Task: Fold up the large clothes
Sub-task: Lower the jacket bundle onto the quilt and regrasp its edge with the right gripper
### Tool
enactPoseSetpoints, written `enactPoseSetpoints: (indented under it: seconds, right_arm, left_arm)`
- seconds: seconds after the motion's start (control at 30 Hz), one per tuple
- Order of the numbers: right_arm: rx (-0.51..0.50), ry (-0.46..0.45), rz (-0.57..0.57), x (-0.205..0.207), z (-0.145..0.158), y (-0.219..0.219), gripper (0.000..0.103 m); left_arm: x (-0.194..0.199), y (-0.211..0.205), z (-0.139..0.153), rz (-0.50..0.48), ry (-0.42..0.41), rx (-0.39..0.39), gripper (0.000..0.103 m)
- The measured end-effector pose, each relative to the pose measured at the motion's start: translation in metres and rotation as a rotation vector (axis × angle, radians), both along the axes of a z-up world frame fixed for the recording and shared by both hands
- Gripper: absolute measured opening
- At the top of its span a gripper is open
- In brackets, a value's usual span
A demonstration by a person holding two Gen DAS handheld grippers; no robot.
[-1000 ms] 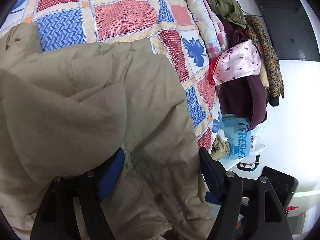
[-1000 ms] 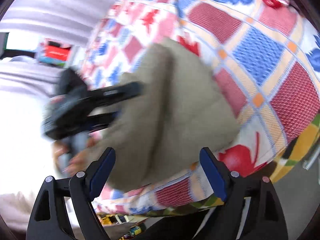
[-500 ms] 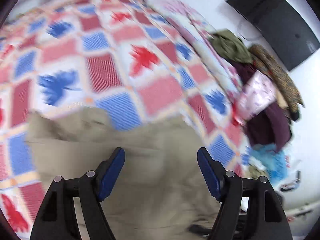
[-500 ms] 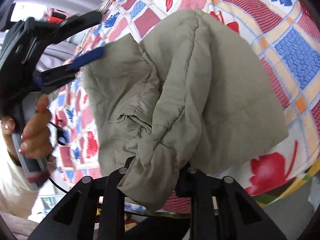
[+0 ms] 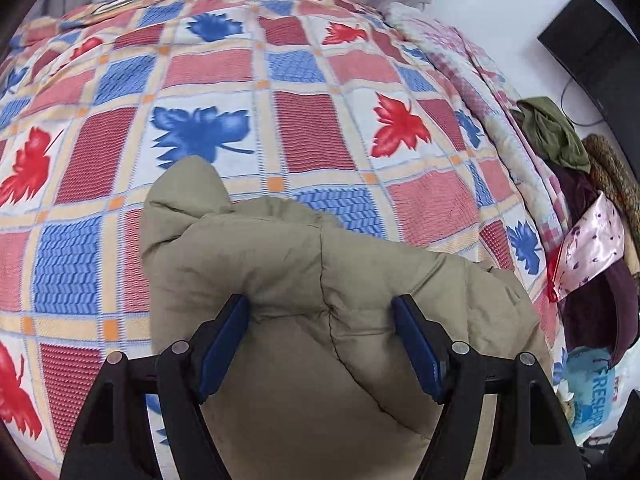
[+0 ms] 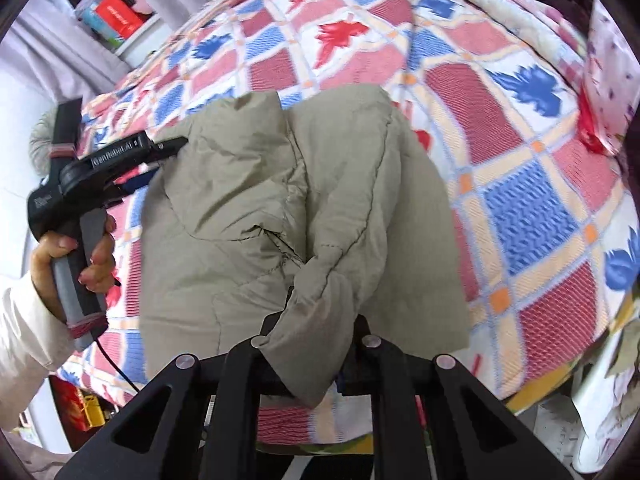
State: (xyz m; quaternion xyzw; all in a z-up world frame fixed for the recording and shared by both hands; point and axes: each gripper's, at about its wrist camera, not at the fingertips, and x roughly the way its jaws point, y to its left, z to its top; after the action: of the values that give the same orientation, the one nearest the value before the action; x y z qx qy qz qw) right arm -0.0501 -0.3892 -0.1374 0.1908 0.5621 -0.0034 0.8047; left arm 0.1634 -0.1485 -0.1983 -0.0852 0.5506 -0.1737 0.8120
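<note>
A padded khaki jacket (image 5: 304, 320) lies bunched on the bed's patchwork quilt (image 5: 280, 128). My left gripper (image 5: 320, 344) is open, its blue-padded fingers straddling a raised fold of the jacket without pinching it. In the right wrist view the jacket (image 6: 288, 208) fills the middle, and my right gripper (image 6: 310, 344) is shut on a bunched corner of it near the bed's front edge. The left gripper also shows in the right wrist view (image 6: 168, 146), at the jacket's far left edge, held in a hand.
A heap of other clothes (image 5: 580, 200) lies along the bed's right side, with a blue plastic bag (image 5: 592, 392) below it. A dark screen (image 5: 600, 52) hangs on the wall. Boxes sit on a shelf (image 6: 116, 16) beyond the bed.
My right gripper went from open to shut on a jacket corner. My left gripper let go of the cloth, swung up over the bed and came back down open over a fold.
</note>
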Motion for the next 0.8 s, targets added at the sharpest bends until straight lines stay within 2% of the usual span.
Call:
enactPoseSetpoints:
  seconds: [0.07, 0.2, 0.3, 0.4, 0.5, 0.7, 0.77, 0.8]
  right_arm:
    - [-0.007, 0.025, -0.031, -0.007, -0.012, -0.012, 0.014]
    - [0.061, 0.072, -0.093, -0.018, -0.048, -0.035, 0.014]
    - [0.102, 0.072, -0.111, -0.023, -0.067, -0.043, 0.014]
    - [0.176, 0.085, -0.152, -0.024, -0.073, -0.053, 0.015]
    - [0.233, 0.087, -0.194, -0.032, -0.059, -0.065, 0.022]
    - [0.114, -0.056, -0.287, -0.053, -0.004, -0.088, 0.025]
    - [0.127, -0.104, -0.265, -0.049, 0.012, -0.09, 0.026]
    - [0.144, -0.112, -0.232, -0.043, 0.015, -0.087, 0.033]
  left_arm:
    - [0.001, -0.028, 0.0, -0.055, -0.017, 0.032, 0.075]
    - [0.0, -0.066, -0.006, -0.117, -0.033, 0.103, 0.075]
    - [-0.001, -0.076, -0.011, -0.134, -0.04, 0.143, 0.075]
    - [-0.001, -0.076, -0.013, -0.14, -0.038, 0.16, 0.075]
    - [-0.002, -0.074, -0.012, -0.142, -0.037, 0.171, 0.075]
    - [-0.004, -0.07, -0.009, -0.137, -0.031, 0.184, 0.075]
    - [-0.004, -0.069, -0.008, -0.135, -0.032, 0.187, 0.075]
    - [-0.005, -0.068, -0.007, -0.134, -0.031, 0.191, 0.075]
